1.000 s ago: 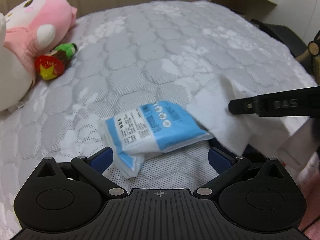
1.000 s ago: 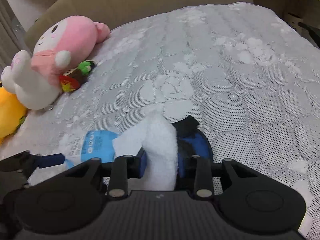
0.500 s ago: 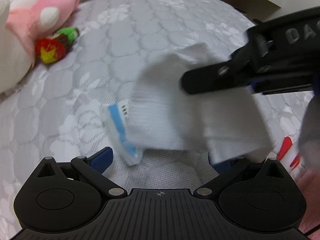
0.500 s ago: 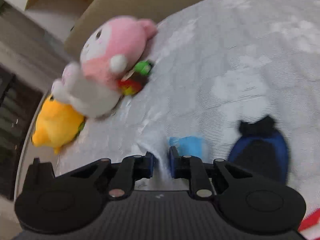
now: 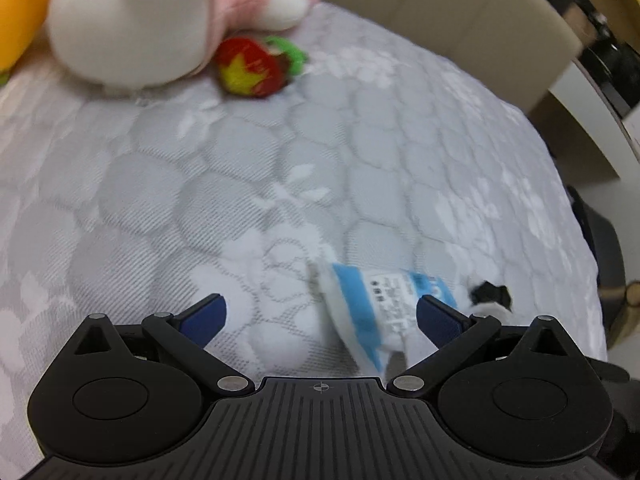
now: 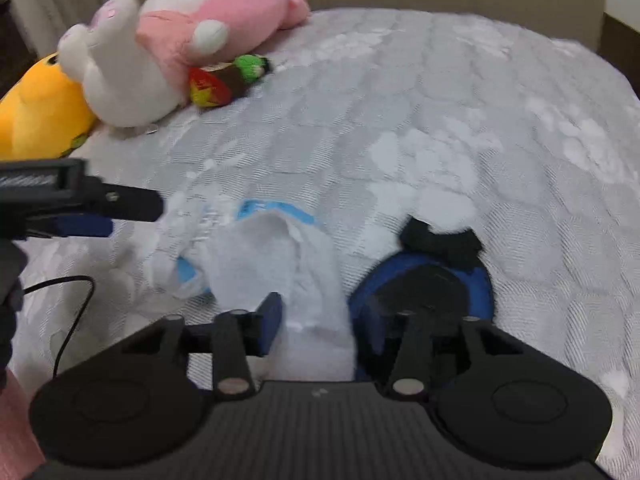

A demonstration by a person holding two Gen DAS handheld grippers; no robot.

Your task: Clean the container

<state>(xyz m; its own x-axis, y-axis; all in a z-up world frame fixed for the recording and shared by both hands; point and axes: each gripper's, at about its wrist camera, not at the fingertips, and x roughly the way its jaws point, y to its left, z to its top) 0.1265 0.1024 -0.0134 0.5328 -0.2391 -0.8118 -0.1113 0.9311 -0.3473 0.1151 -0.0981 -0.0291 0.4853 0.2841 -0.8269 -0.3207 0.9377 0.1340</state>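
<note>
A: Left hand-held gripper (image 5: pixel 320 312)?
B: Spread apart, empty, beside the blue-and-white plastic wipe packet (image 5: pixel 376 304) on the grey quilted bed (image 5: pixel 240 168).
A: Right hand-held gripper (image 6: pixel 316 320)?
B: Clamped on a white crumpled wipe (image 6: pixel 276 264); the round dark-blue container (image 6: pixel 424 292) lies just right. Press flat, sweep slowly.

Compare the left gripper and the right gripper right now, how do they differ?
The left gripper is open with nothing between its fingers; the right gripper is shut on the white wipe. The left gripper hovers beside the blue wipe packet, while the right gripper sits nearest the blue container. Both point across the quilted mattress.
</note>
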